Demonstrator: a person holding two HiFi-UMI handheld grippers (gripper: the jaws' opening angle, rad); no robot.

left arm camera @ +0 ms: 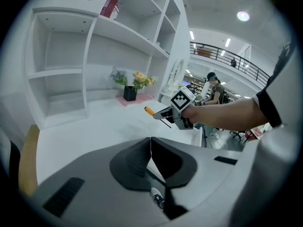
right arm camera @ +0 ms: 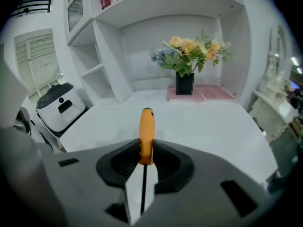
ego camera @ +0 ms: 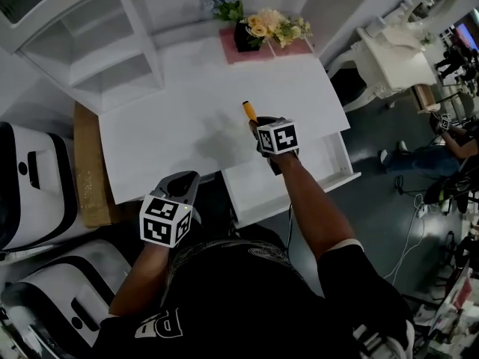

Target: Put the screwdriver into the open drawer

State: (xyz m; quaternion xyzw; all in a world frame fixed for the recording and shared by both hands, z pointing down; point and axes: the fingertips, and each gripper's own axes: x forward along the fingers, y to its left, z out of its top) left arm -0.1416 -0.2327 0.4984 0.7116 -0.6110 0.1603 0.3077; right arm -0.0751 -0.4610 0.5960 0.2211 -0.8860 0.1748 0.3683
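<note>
A: Where's the screwdriver [ego camera: 249, 111] rn?
B: In the right gripper [ego camera: 257, 123]. Jaws are clamped on the orange handle, one pad each side. Handle end sticks out fwd. In the right gripper view the thin dark shaft runs back btw the jaws toward the camera.
A: On the counter [ego camera: 165, 137] or off it?
B: Off it. Left gripper view shows it up in the air w/ the white top behind. In the head view it's over the counter's near edge, handle pointing to abt 11 o'clock.
A: Drawer [ego camera: 251, 194]?
B: Open, pulled out from under the counter's near edge, at abt 5 o'clock of the screwdriver. White inside, and the right forearm crosses over it. Screwdriver isn't in it yet.
A: Left gripper [ego camera: 188, 178]?
B: Jaws together, nothing btw them. It hangs at abt 7 o'clock of the right one, off the counter's near edge, apart from drawer & screwdriver.
A: Anything else around?
B: Vase [ego camera: 246, 36] w/ yellow & blue flowers on a pink mat [ego camera: 233, 52], far end at 12 o'clock, well apart from the screwdriver. White shelves [ego camera: 97, 47] at 10 o'clock. White appliance [ego camera: 34, 182] at 9 o'clock, off the counter.
</note>
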